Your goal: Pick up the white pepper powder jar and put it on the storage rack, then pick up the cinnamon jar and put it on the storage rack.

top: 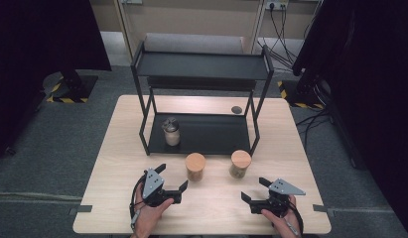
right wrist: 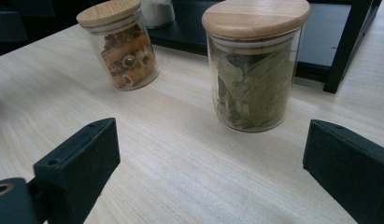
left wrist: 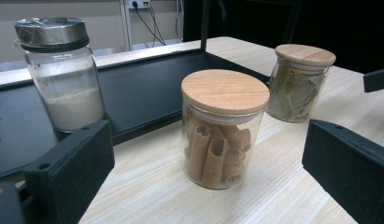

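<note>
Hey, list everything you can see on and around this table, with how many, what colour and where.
Pasta jar: 1, clear glass with wooden lid, on the table in front of the shelf, ahead of the left gripper.
Bay leaf jar: 1, clear glass with wooden lid, on the table near the shelf's right leg, ahead of the right gripper.
Powder jar: 1, clear glass with metal lid, white contents, on the shelf's lower tray, left side.
Shelf: 1, black, two tiers, at the back of the table.
Table: 1, light wood.
Cable hole: 1, dark, in the tabletop behind the shelf.
Left gripper: 1, black, jaws open, holding nothing.
Right gripper: 1, black, jaws open, holding nothing.
</note>
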Tool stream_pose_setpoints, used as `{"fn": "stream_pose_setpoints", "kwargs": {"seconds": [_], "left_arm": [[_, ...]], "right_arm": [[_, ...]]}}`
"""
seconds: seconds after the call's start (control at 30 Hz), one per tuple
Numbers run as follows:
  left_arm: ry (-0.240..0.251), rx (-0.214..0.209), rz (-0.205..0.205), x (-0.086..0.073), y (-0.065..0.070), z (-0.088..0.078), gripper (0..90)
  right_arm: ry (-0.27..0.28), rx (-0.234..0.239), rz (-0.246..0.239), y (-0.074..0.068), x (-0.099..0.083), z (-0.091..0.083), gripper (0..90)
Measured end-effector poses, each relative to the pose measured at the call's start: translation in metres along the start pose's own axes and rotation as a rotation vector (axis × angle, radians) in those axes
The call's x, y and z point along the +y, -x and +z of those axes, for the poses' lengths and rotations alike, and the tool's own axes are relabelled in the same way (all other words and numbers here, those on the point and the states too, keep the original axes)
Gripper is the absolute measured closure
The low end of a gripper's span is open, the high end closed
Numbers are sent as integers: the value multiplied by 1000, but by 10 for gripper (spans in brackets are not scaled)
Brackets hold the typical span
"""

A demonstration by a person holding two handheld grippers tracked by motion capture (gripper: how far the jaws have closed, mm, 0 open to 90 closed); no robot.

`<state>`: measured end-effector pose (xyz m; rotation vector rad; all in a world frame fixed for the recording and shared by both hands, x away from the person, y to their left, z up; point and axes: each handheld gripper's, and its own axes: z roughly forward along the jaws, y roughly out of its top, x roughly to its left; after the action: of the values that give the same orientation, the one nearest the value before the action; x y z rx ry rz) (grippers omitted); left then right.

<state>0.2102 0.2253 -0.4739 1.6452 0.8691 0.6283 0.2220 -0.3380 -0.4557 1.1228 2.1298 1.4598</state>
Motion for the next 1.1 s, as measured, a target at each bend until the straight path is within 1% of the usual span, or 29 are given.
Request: {"fn": "stream_pose_setpoints", "kwargs": {"seconds": [0.63,1.1], "left_arm": [[-5,2,-6,-4,0,0,20],[-8,5,-8,-5,-3,-1,20]], "right_arm": [[4,8,0,-2,1,0,44],[6,20,-8,-4,2,0,45]]}}
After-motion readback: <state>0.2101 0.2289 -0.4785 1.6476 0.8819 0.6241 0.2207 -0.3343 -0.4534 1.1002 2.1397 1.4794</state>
